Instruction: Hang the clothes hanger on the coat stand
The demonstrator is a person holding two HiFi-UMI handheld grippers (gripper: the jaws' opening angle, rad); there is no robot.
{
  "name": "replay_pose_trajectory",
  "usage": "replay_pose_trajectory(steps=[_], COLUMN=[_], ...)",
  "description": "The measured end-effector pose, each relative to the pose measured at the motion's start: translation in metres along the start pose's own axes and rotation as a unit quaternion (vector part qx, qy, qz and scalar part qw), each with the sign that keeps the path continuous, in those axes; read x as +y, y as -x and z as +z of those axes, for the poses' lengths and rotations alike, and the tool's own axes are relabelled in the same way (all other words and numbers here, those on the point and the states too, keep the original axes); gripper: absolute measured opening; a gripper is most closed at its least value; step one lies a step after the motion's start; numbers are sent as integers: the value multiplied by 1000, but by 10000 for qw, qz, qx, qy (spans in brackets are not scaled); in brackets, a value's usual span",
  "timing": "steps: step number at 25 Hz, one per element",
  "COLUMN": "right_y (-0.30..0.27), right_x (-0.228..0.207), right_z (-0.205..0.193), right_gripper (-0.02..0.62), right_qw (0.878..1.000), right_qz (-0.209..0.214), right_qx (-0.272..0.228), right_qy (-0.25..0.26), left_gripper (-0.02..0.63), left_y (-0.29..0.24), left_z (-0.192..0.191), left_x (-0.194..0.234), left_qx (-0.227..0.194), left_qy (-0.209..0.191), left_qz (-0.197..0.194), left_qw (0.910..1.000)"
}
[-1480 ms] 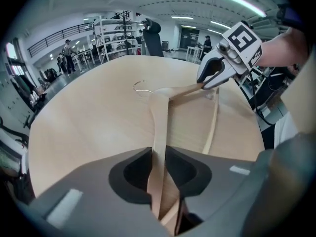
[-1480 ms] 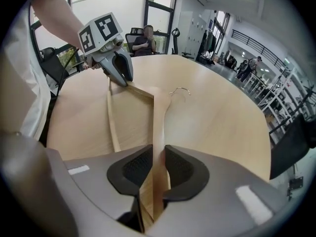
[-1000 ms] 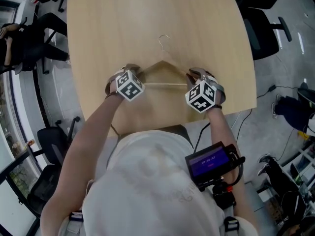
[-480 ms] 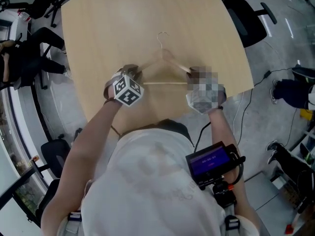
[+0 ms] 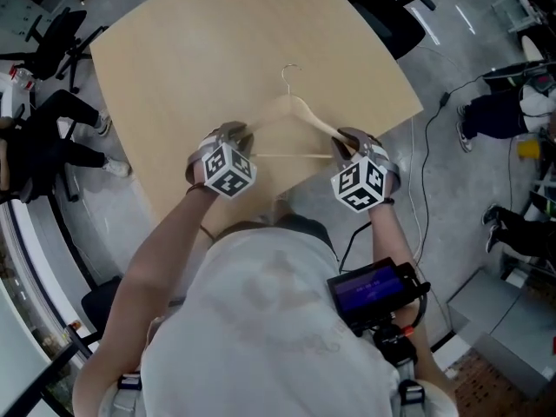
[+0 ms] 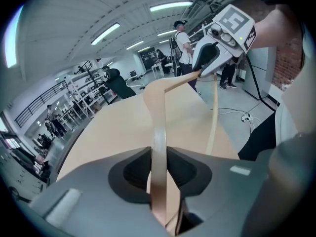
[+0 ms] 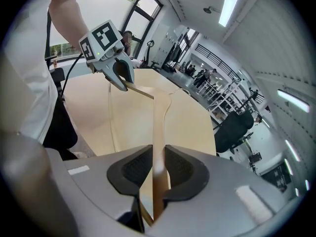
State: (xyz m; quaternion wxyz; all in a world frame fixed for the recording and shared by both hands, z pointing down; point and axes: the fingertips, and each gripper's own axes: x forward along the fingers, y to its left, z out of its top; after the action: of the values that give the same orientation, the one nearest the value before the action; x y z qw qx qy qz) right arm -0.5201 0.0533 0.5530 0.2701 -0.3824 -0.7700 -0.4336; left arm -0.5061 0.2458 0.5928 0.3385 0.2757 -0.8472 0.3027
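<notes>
A light wooden clothes hanger [image 5: 300,115] with a metal hook [image 5: 289,72] is held over the pale wooden table [image 5: 174,50]. My left gripper [image 5: 239,135] is shut on the hanger's left end. My right gripper [image 5: 345,142] is shut on its right end. In the left gripper view the hanger's arm [image 6: 159,132] runs up between my jaws [image 6: 159,169] toward the right gripper [image 6: 200,74]. The right gripper view shows the other arm [image 7: 159,127] clamped between its pads [image 7: 159,174], with the left gripper [image 7: 123,83] at the far end. No coat stand is in view.
A black office chair [image 5: 387,11] stands past the table's far right corner, with more chairs [image 5: 52,137] at the left. Cables [image 5: 432,120] run over the grey floor on the right. People stand in the background [image 6: 182,43]. A small screen [image 5: 372,289] hangs at the person's waist.
The head view has swung, so the table now lies turned and more floor shows at the right. Both grippers keep their hold on the hanger's ends.
</notes>
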Motion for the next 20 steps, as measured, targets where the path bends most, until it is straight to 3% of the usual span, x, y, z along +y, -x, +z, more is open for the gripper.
replay_pose_trajectory(steps=[10, 20], right_y=[90, 162], right_x=[57, 104], right_z=[-39, -95], right_gripper=[94, 94], right_qw=[9958, 9809], right_qz=[-743, -1339], right_qx=[263, 738], right_qy=[-456, -1205], left_gripper=[94, 95], left_y=[48, 73], left_z=[21, 56], left_x=[-68, -137], left_qx=[-673, -1264], left_qy=[-664, -1322], left_qz=[-104, -557], left_qw=[9955, 9815])
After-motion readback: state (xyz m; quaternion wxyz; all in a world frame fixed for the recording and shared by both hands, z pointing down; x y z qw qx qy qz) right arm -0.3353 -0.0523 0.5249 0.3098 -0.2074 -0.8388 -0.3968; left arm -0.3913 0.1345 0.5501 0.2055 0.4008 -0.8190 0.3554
